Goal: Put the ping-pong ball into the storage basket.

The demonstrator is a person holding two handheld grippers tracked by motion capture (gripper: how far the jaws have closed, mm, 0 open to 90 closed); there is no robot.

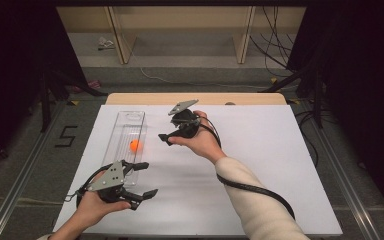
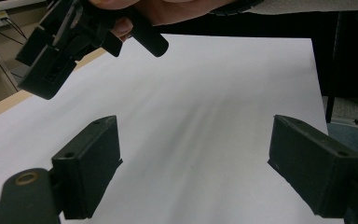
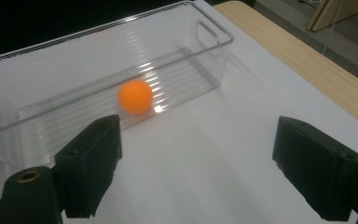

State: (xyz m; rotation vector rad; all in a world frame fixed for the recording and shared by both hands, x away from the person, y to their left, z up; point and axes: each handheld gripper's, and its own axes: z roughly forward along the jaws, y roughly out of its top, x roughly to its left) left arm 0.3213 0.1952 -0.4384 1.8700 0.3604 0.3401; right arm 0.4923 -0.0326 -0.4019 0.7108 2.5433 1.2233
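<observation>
An orange ball (image 1: 135, 145) (image 3: 135, 96) lies inside a long clear plastic bin (image 1: 123, 131) (image 3: 212, 35) on the left half of the white table cover. My right gripper (image 1: 172, 132) (image 3: 198, 168) hovers just right of the bin with its jaws open toward the ball and nothing between them. My left gripper (image 1: 146, 179) (image 2: 200, 163) is near the front left, by the bin's near end, jaws wide open over bare white cover. In the left gripper view the right gripper (image 2: 65, 42) hangs at the upper left, held in a hand.
The white cover (image 1: 260, 165) spreads over most of the table, with a wooden strip (image 1: 195, 98) at the far edge. A black cable (image 1: 252, 189) trails from the right gripper along the sleeve. Beyond the table are wooden shelf legs and floor cables.
</observation>
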